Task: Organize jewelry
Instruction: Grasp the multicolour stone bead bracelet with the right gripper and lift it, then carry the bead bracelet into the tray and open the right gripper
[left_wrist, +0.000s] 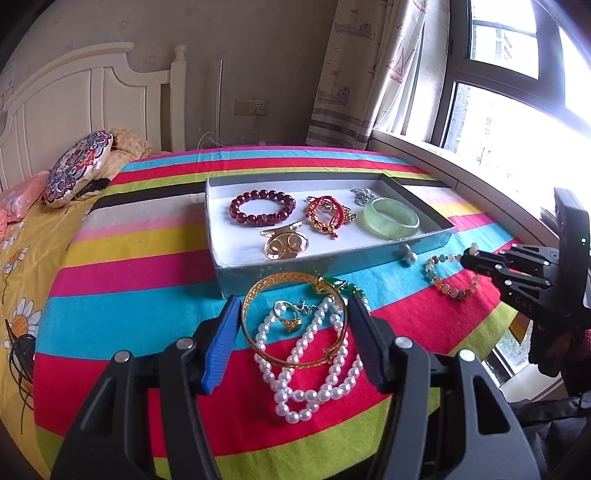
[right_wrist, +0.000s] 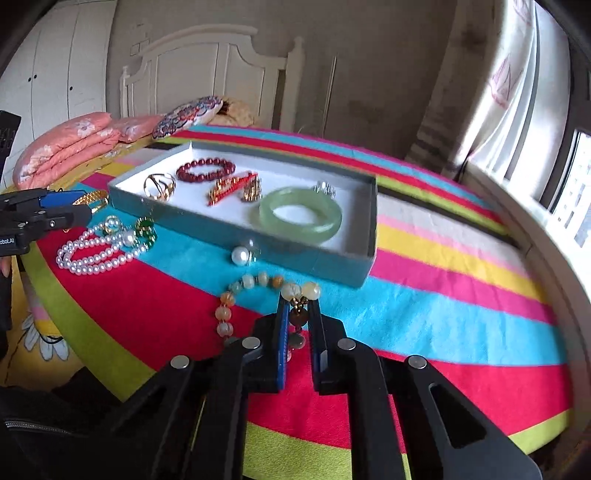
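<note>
Striped cloth (left_wrist: 155, 325) carries a shallow box (right_wrist: 236, 230) lengthwise across the bed; near its front wall lies the pastel bead bracelet (right_wrist: 255, 282), right gripper (right_wrist: 298, 306) clenched on its beads. Left gripper (left_wrist: 291, 310) straddles, unclenched, a gold bangle (left_wrist: 255, 295) over pearls (left_wrist: 295, 369)

Ahead of me I see a white headboard (left_wrist: 85, 92), a patterned round cushion (left_wrist: 79, 166), folded pink bedding (right_wrist: 70, 142) and a boat-print curtain (left_wrist: 365, 70).
</note>
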